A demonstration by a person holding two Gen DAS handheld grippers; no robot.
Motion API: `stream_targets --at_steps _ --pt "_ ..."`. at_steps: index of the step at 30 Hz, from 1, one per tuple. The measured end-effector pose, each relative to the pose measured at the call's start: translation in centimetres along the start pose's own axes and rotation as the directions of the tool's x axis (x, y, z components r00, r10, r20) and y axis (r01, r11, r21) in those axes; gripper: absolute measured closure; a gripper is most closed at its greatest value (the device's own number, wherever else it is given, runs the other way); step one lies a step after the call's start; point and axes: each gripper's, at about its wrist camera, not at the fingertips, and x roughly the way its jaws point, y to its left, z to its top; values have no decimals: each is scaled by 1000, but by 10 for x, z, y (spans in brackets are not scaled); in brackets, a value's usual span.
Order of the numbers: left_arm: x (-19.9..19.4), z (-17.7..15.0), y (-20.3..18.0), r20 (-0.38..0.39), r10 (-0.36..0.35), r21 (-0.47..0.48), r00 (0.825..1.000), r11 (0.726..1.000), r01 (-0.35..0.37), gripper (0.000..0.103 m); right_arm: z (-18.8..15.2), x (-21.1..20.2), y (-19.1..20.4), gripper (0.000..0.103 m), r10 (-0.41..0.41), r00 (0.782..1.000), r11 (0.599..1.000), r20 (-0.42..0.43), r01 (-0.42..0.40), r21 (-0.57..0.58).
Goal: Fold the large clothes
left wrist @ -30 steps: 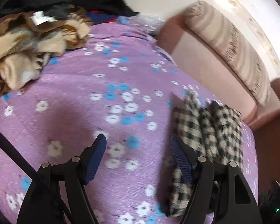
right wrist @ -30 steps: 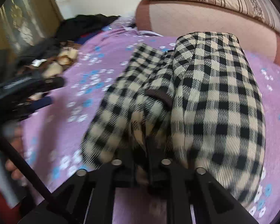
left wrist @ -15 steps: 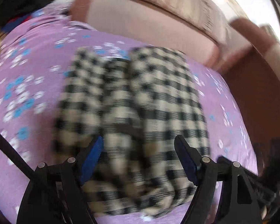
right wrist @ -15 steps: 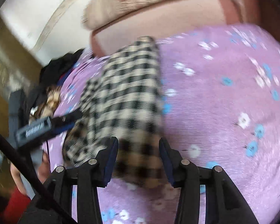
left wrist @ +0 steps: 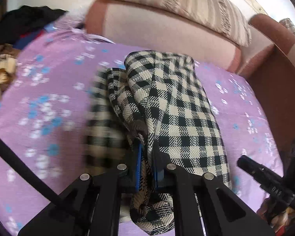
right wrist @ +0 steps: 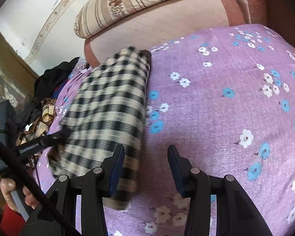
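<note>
The checked garment (left wrist: 173, 114) lay in a long folded bundle on the purple flowered bedspread (left wrist: 49, 102), its far end close to the pink sofa back (left wrist: 167, 29) and its near end under the grippers. The left gripper (left wrist: 147, 169) had just been closing, and its blue pads were pinched tight on a bunched fold at the garment's near end — cloth ran up between the jaws and a crumpled tail hung out below them. The rest of the garment stretched away from those jaws toward the sofa back, its left edge blurred.

The right gripper (right wrist: 145, 169) stood about half open with nothing between its pads. The garment (right wrist: 108, 108) lay just to the left of it — the near corner reached behind the left finger (right wrist: 116, 169), though whether cloth and finger touched could not be told — and only bare bedspread (right wrist: 226, 108) showed in the gap. A heap of dark and brown clothes (right wrist: 43, 98) sat well left of the garment, near the sofa back's end.
</note>
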Motion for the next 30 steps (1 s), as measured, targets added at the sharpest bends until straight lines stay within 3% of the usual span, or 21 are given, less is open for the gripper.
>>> stream_targets --at_steps 3,6,9,11,14,17,20,22,24,26,28,30 --pt "3 -6 29 -34 54 -64 998 996 -56 93 0 1 10 53 13 1000 1000 0 -13 -25" --pt "32 -19 40 -126 156 -98 980 981 -169 89 -3 5 21 53 8 1000 998 -8 -8 -65" --pt "30 -19 11 -97 282 21 954 959 -282 86 -9 14 28 53 -25 999 994 -27 22 -109" --pt "27 -20 -3 -88 305 86 948 951 -298 86 -11 19 29 53 -39 999 993 -37 34 -116" --pt "16 -19 7 -75 258 52 963 966 -255 83 -11 16 25 53 -54 998 993 -23 51 -105" --pt "-2 -15 41 -41 154 -110 987 981 -158 78 -4 4 22 53 -48 999 995 15 49 -87" --pt "-22 -26 60 27 109 -209 994 973 -100 77 4 -10 19 53 -30 998 998 60 33 -62" --pt "-28 -35 59 62 116 -205 991 973 -101 77 6 -13 19 53 -23 997 998 71 26 -50" --pt "-30 -40 58 77 88 -187 993 980 -73 67 8 -14 22 53 -12 997 999 80 14 -33" --pt "-28 -47 52 94 49 -160 994 987 -34 47 12 -12 31 53 35 997 999 75 -33 -23" --pt "-25 -50 49 99 23 -141 995 990 -9 41 16 -6 47 53 70 996 997 58 -68 -43" --pt "-18 -51 47 85 9 -113 996 994 1 41 22 6 71 53 70 997 993 35 -66 -93"
